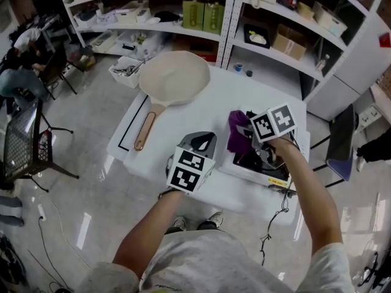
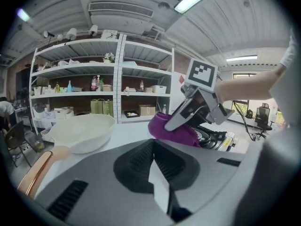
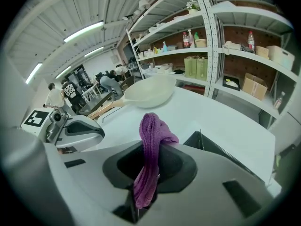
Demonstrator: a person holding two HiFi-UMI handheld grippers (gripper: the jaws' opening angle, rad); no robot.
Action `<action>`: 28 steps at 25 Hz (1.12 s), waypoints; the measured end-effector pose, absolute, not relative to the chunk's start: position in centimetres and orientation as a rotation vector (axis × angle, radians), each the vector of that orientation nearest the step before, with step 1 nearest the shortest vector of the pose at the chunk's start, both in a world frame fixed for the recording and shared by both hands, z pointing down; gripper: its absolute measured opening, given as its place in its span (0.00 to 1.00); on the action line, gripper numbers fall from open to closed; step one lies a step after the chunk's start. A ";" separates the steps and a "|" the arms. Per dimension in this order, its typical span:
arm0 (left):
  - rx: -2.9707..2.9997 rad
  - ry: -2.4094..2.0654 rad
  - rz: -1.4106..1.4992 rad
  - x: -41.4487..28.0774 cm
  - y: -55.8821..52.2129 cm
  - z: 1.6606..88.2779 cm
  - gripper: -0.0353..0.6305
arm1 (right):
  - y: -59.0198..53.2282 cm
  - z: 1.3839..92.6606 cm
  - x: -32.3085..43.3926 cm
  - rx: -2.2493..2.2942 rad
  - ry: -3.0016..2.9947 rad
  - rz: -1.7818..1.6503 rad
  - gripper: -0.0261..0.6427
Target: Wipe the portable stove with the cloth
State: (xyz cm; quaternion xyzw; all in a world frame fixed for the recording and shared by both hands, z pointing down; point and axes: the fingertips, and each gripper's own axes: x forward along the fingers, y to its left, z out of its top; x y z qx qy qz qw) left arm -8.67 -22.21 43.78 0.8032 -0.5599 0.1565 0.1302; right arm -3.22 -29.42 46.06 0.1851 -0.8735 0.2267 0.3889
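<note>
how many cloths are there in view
1. The purple cloth is pinched in the right gripper, held just above the portable stove. No other cloth shows, though one could be hidden among the shelf clutter.

Portable stove (image 1: 255,162) — mostly hidden beneath cloth (image 1: 238,133) and right claw (image 1: 249,135)
</note>
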 end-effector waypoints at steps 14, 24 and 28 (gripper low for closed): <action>2.259 -1.698 0.487 -6.6 -23.1 45.0 0.06 | -35.1 46.4 -3.8 0.429 -2.253 0.556 0.13; 2.192 -1.759 0.540 -7.1 -22.3 45.2 0.06 | -39.4 46.2 -4.8 0.426 -2.256 0.503 0.13; 2.170 -1.776 0.536 -7.1 -22.8 45.0 0.06 | -40.7 46.1 -4.7 0.428 -2.268 0.495 0.13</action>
